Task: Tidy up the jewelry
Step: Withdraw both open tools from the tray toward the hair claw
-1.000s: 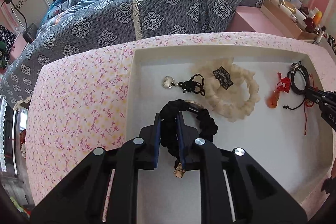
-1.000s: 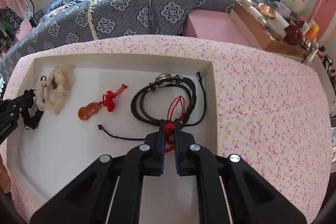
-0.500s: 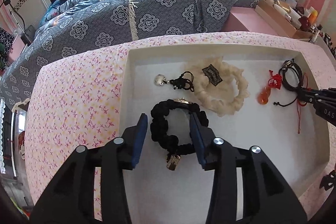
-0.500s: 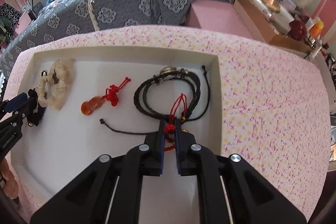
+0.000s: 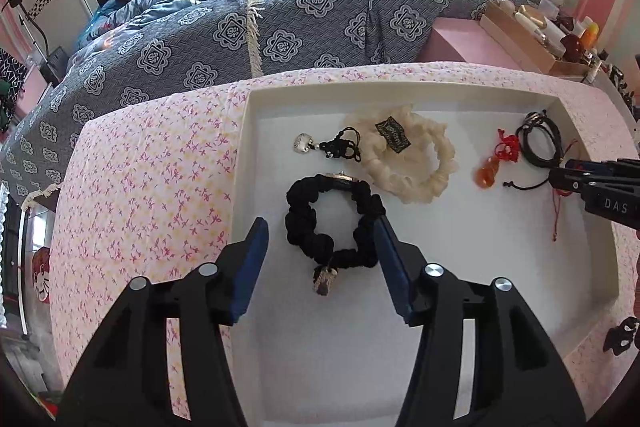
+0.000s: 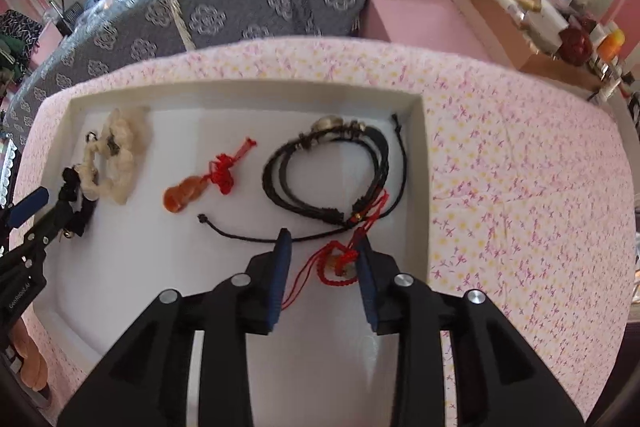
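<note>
A white tray holds the jewelry. My left gripper is open, its fingers on either side of a black braided bracelet lying flat. Beyond it lie a cream bead bracelet, a small silver heart charm on a black cord, and an orange pendant. My right gripper is open around a red string bracelet lying on the tray, next to a black leather cord bracelet. The orange pendant lies left of it.
The tray sits on a table with a pink floral cloth. A bed with a grey patterned quilt lies behind. A wooden box of bottles stands at the far right, plush toys beyond it.
Both grippers opened. The left let go of the black braided bracelet and backed off slightly. The right let go of the red string bracelet, which now lies between its fingers.
</note>
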